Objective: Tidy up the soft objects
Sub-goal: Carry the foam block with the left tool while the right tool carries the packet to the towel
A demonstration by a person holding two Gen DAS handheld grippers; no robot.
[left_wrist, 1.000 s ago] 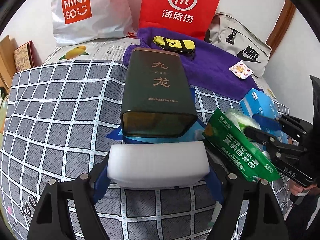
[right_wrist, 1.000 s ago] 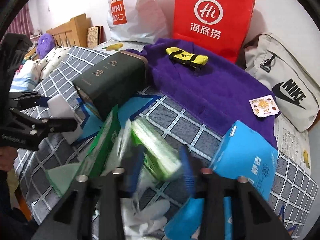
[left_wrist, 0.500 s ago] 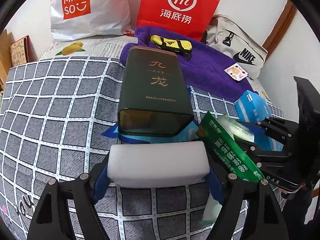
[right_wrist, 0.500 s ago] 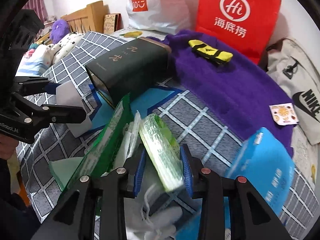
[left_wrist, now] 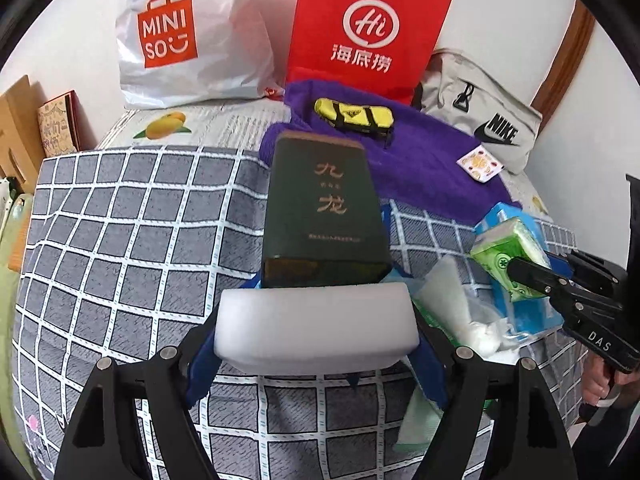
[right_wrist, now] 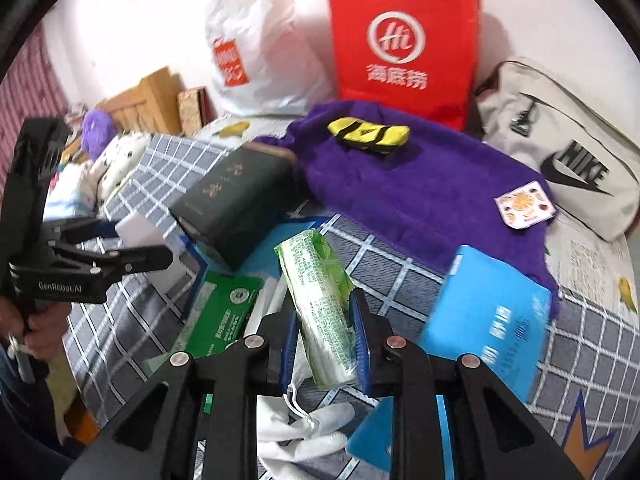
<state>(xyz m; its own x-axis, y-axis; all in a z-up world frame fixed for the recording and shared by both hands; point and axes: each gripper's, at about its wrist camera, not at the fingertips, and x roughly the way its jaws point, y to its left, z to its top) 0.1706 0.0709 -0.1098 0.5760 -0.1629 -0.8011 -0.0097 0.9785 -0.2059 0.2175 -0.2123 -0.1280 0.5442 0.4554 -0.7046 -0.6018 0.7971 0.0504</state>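
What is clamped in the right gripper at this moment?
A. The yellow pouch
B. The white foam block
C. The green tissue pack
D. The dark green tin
C: in the right wrist view the right gripper has its blue pads pressed on both sides of the green tissue pack; the white foam block is held by the left gripper.

Checked bedspread (left_wrist: pixel 120 240); on it dark green tin (left_wrist: pixel 324 208); purple towel (right_wrist: pixel 420 184); blue packet (right_wrist: pixel 492 320).
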